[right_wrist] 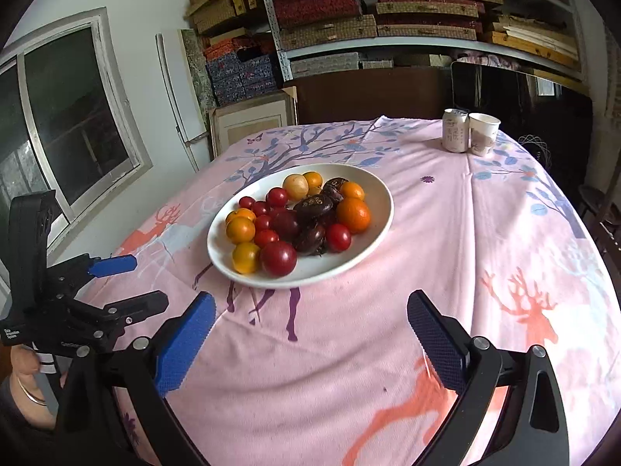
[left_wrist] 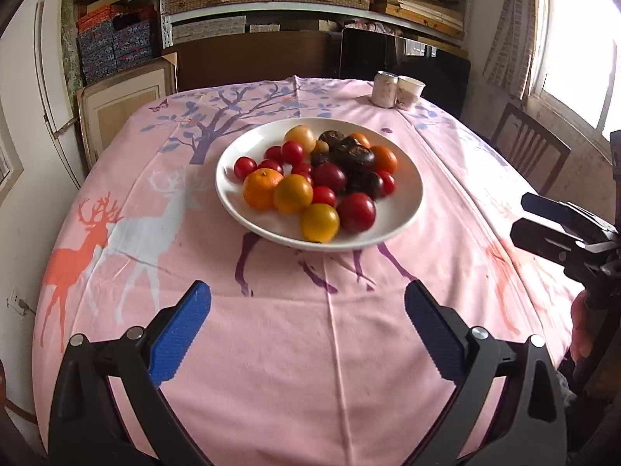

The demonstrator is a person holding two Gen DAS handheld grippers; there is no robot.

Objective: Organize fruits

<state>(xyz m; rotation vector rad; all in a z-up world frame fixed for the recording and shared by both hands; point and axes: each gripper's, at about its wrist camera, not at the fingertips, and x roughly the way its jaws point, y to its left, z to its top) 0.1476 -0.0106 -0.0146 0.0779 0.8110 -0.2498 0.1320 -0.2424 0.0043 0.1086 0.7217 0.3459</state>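
A round white glossy plate [left_wrist: 403,209] heaped with smooth fruit [left_wrist: 293,193] sits on the pink cloth-covered worktop [left_wrist: 310,330]; left hand-held gripper [left_wrist: 306,314] and right hand-held gripper [right_wrist: 310,320] gape wide, empty.

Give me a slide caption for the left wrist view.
Open left gripper faces white plate heaped with mixed fruit.

A white plate [left_wrist: 403,209] of red, orange and dark-brown fruit [left_wrist: 318,178] sits on a pink, deer-and-tree-patterned tablecloth [left_wrist: 295,349].
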